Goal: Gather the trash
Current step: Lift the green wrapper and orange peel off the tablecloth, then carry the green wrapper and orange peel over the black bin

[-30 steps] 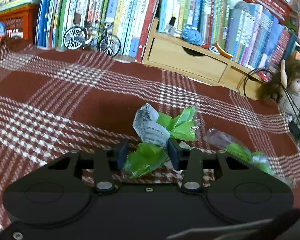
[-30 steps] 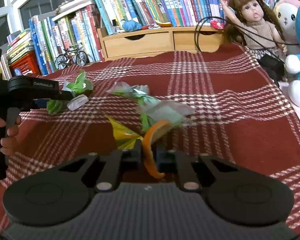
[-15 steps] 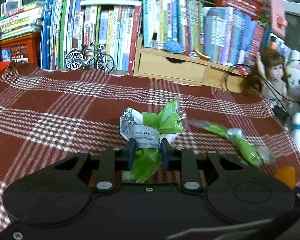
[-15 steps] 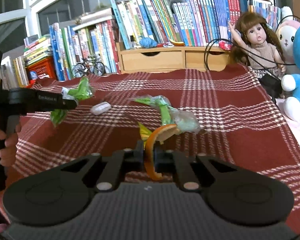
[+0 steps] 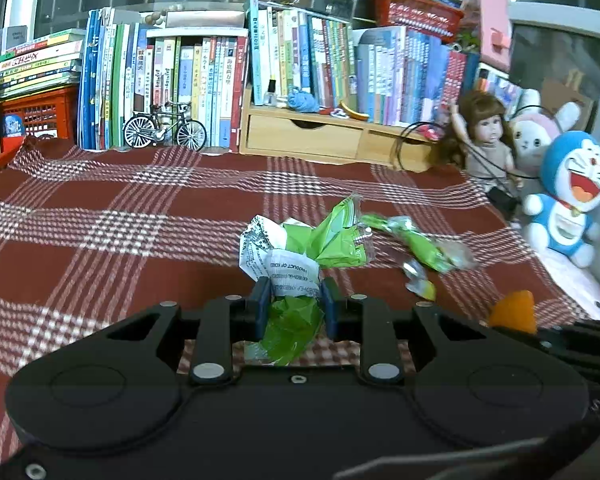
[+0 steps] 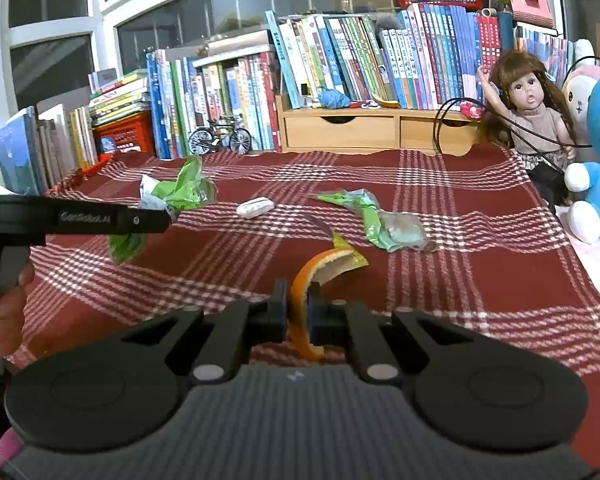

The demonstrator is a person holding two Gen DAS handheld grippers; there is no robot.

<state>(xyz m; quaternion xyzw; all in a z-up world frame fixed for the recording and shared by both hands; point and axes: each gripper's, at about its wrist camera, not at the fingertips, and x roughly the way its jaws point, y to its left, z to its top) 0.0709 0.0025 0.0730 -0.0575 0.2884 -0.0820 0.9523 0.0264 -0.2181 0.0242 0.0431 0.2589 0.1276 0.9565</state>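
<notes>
The left tool (image 5: pixel 292 302) grips a crumpled green wrapper (image 5: pixel 300 252), lifted off the plaid-covered table (image 5: pixel 100 232). The right tool (image 6: pixel 298 306) pinches an orange peel (image 6: pixel 312 276). Another wrapper (image 6: pixel 380 220) lies beyond it.

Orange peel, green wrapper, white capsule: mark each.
orange peel (image 6: pixel 300 280), right wrist view, its curved outer rind.
green wrapper (image 5: pixel 336 240), left wrist view, its crumpled upper part.
white capsule (image 6: pixel 255 207), right wrist view, its middle.
</notes>
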